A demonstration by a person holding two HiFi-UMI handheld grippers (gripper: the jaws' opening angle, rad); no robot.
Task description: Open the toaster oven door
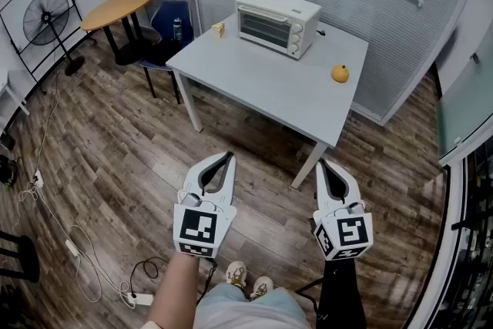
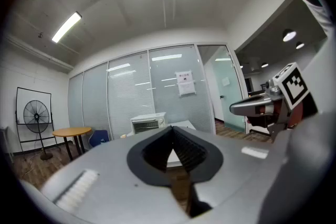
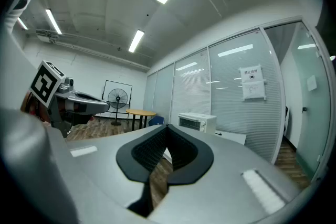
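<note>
- The toaster oven [image 1: 277, 21] stood on the far side of the grey desk [image 1: 262, 81], near the back edge.
- Its door [image 1: 265, 28] was shut.
- The left hand-held gripper [image 1: 226, 156] was clenched, its two jaws pressed together at the tips with nothing between them.
- The right hand-held gripper [image 1: 323, 163] was clenched the same way and held nothing.
- Both were low over the wooden floor [image 1: 115, 158], on the near side of the desk, well apart from the toaster oven.
- Neither one touched the desk or the door.
- In the left gripper view, the toaster oven [image 2: 147, 123] showed small and far off, just above and to the left of the closed tips of the left hand-held gripper [image 2: 171, 131].
- In the right gripper view, the toaster oven [image 3: 195, 122] sat far off, just to the right of the closed tips of the right hand-held gripper [image 3: 166, 127].
- An orange [image 1: 340, 73] lay on the desk to the right of the toaster oven.
- A fan [image 1: 46, 18] and a round table [image 1: 119, 8] stood off to the left.
</note>
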